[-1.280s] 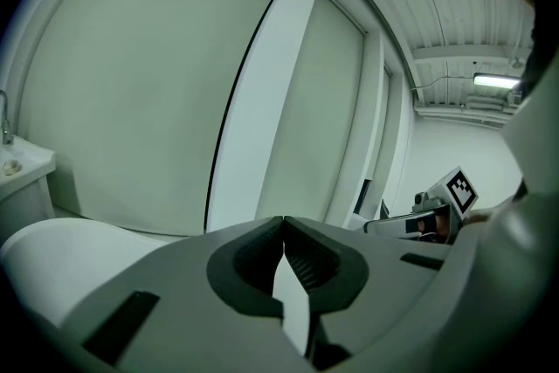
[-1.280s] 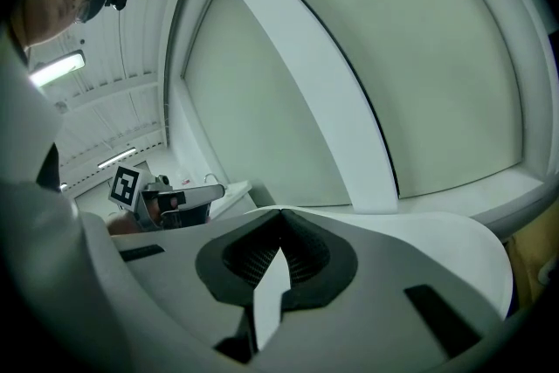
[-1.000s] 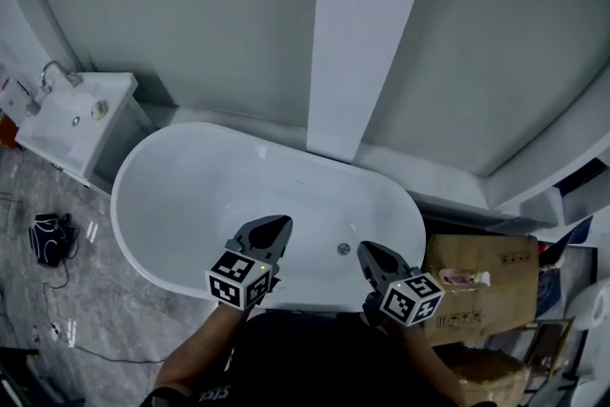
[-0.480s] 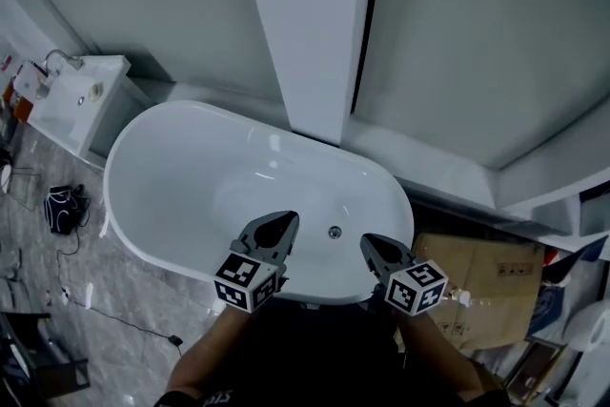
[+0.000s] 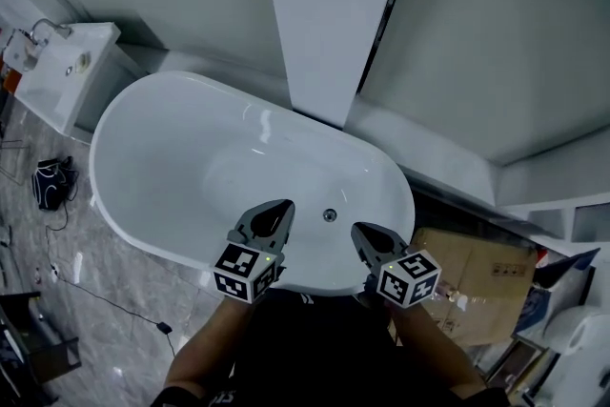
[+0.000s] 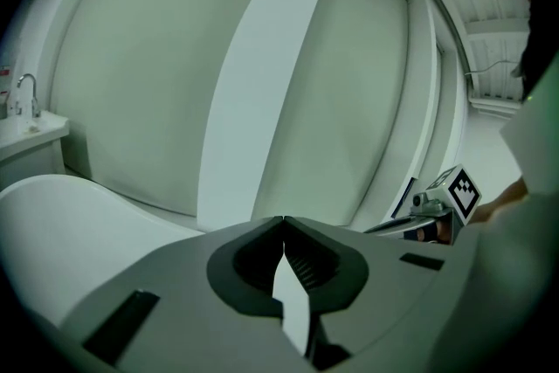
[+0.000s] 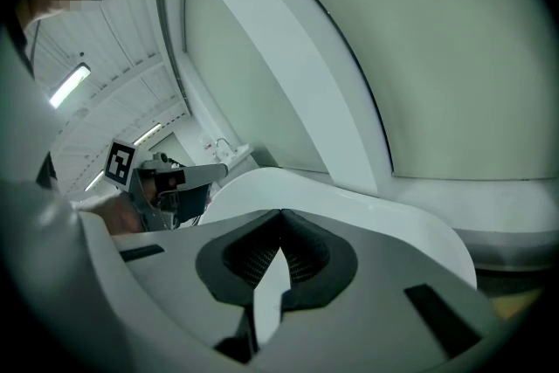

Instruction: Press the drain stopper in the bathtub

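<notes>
Grey left gripper (image 5: pixel 283 204) and right gripper (image 5: pixel 355 228) side by side over bathtub (image 5: pixel 133 138) rim, jaws clenched, empty.

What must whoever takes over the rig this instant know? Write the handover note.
Left gripper: shut, tips together, nothing held, above the tub's near rim.
Right gripper: shut, empty, beside it over the same rim.
Tub: it looks empty. The stopper sits in the floor, between the two grippers in the head view and just beyond their tips.
Done: grippers lined up over the tub.
Left: neither gripper touches the stopper. Lower one, probably the right as it looks nearer, and press it.
</notes>
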`<state>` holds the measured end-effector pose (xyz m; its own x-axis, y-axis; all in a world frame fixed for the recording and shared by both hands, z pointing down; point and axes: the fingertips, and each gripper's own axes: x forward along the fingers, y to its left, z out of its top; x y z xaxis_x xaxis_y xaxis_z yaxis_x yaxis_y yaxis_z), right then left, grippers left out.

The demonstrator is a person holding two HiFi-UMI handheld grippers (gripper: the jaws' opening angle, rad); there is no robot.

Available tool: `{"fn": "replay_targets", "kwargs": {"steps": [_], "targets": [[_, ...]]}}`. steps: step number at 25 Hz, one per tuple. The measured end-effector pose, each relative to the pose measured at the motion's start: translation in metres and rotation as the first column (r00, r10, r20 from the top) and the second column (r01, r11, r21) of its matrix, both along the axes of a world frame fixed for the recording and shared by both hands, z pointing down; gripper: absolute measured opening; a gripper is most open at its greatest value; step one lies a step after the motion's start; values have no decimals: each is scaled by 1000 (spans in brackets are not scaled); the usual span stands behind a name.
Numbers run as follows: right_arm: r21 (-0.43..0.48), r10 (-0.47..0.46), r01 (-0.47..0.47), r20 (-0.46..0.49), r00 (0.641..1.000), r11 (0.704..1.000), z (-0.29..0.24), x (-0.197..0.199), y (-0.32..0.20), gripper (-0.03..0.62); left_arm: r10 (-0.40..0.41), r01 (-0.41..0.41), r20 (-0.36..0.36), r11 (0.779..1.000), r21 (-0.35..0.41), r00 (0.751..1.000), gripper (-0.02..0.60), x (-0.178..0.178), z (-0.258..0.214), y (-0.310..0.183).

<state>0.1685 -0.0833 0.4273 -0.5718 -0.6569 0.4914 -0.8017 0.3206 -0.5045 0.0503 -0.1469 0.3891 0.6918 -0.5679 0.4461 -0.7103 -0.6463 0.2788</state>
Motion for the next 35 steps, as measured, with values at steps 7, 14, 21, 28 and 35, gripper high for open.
{"fn": "replay_targets", "kwargs": {"steps": [7,14,21,28,35], "targets": [[-73,4,-7,-43,999,997,55,-33,-19,14,73,-73,14,996,-42,997,15,-7,67,-27],[-148,45,-56,-77,996,987,146,-33,-52,14,113,-109,27,986,-125,993,15,-5,163,-57],[-240,54,-75,-92,994,968,273,-35,-57,14,171,-160,52,972,-173,984,15,6,264,-62],[-328,23,-54,-97,995,943,411,-46,-46,14,236,-214,76,950,-228,969,15,10,384,-48],[-359,-29,-39,-181,983,932,522,-49,-33,15,272,-236,92,929,-285,958,15,9,498,-24]]}}
